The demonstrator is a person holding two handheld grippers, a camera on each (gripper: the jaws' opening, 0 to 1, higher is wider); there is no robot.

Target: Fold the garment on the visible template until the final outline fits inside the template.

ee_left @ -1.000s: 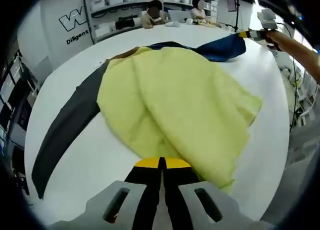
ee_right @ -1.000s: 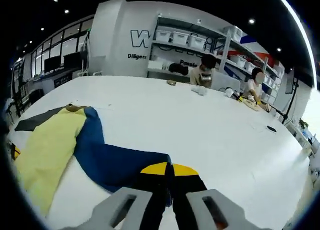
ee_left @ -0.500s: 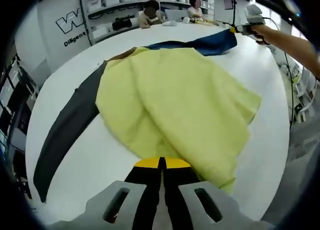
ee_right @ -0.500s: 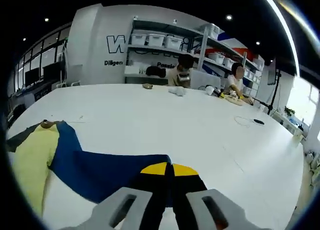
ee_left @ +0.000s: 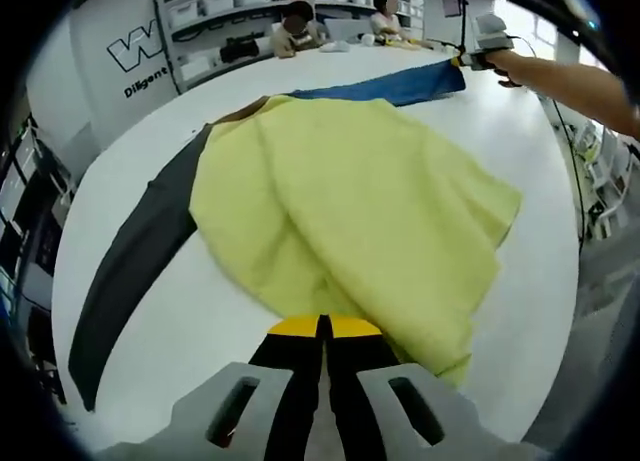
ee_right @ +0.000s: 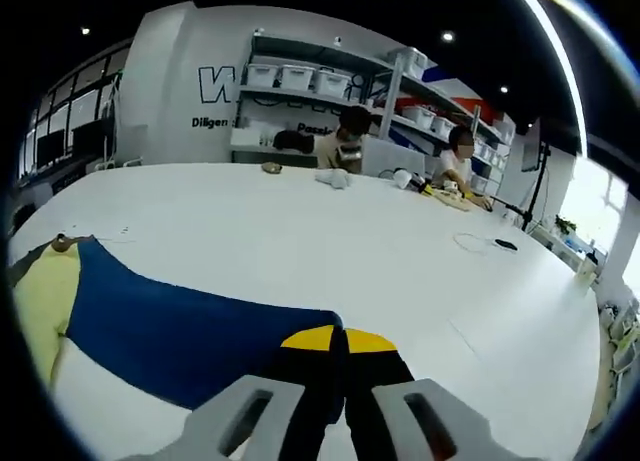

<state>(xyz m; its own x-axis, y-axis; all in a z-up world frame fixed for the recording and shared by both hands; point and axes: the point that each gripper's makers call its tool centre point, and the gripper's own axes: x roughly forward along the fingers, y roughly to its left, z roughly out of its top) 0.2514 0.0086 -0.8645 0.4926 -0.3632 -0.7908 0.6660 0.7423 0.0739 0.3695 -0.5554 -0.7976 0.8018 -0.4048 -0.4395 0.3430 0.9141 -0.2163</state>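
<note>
Lying on the white bench (ee_left: 150, 331), the garment (ee_left: 360, 201) is seen in the left gripper view with its yellow body spread wide, a dark grey sleeve (ee_left: 135, 271) stretched toward the lower left and a blue sleeve (ee_left: 385, 84) stretched toward the far side. The hem of the yellow body is clamped by the left gripper (ee_left: 323, 331), whose jaws are pressed together on the cloth. The end of the blue sleeve is clamped by the right gripper (ee_right: 342, 343), its jaws likewise closed on the fabric; the same gripper is seen far off in the left gripper view, held by a hand (ee_left: 503, 61).

On the back wall (ee_right: 170, 71) a large "W" and below it the letters "Diligen" can be read; the rest is cut off. Shelves (ee_right: 330, 81) with white boxes are fixed beside it. Two people (ee_right: 345, 146) are seated at the far edge of the bench.
</note>
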